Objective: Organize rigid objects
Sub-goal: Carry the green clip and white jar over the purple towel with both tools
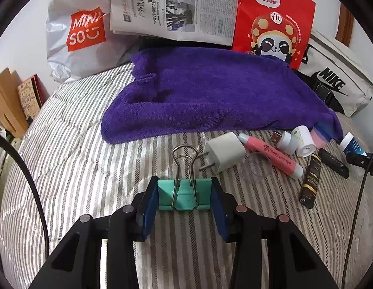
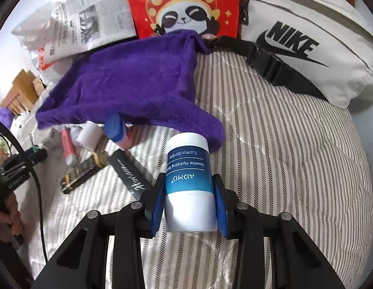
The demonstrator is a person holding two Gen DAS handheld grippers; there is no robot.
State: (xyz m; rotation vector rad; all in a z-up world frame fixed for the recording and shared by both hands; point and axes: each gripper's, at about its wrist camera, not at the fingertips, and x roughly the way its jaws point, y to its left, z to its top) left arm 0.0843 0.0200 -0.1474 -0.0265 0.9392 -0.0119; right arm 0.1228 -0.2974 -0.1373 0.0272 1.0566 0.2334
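My left gripper [image 1: 184, 193] is shut on a teal binder clip [image 1: 184, 193], wire handles pointing forward, over the striped bedding. Ahead right lie a white plug charger [image 1: 223, 155], a pink highlighter [image 1: 270, 155], a USB adapter [image 1: 284, 139], a small white roll [image 1: 304, 142], a brown tube [image 1: 310, 180] and a black pen case [image 1: 333, 160]. My right gripper [image 2: 189, 200] is shut on a white and blue Vaseline tube [image 2: 189, 183]. In the right wrist view the pile [image 2: 73, 149] lies at the left, partly under the towel.
A purple towel [image 1: 215, 96] lies across the bed middle. Behind it stand a MINISO bag [image 1: 78, 33], a newspaper [image 1: 174, 7] and a red panda bag [image 1: 275, 21]. A white Nike pouch [image 2: 306, 45] with black strap lies at the right. Books [image 1: 18, 101] stand at the left edge.
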